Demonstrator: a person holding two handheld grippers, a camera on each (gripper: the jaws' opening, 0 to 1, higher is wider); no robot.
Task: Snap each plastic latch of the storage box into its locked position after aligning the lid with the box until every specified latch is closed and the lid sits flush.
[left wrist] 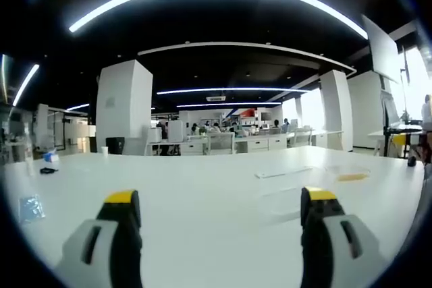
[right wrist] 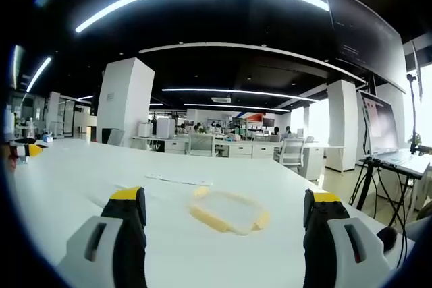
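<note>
The left gripper [left wrist: 219, 207] is held wide open above the white table [left wrist: 202, 187], its yellow-tipped jaws far apart with nothing between them. The right gripper [right wrist: 223, 207] is likewise spread wide and empty over the same table, jaws clear of every object. In the left gripper view, the storage box [left wrist: 287, 190] sits ahead and slightly toward the right jaw; it is clear plastic, nearly transparent against the tabletop, with only its edges and rim readable. Its latches cannot be made out. A flat yellow-tinted piece [left wrist: 353, 177] lies just beyond the box to the right. In the right gripper view, the lid [right wrist: 228, 212] lies flat on the table between the jaws and apart from them: a clear panel with a yellow rim running around its rounded outline. Beyond it lies a thin, clear flat strip [right wrist: 179, 180]. At the far left of the table in the left gripper view stand a white cup [left wrist: 104, 150] and a small blue-topped item [left wrist: 50, 157]. Desks, chairs and white columns occupy the room behind.
</note>
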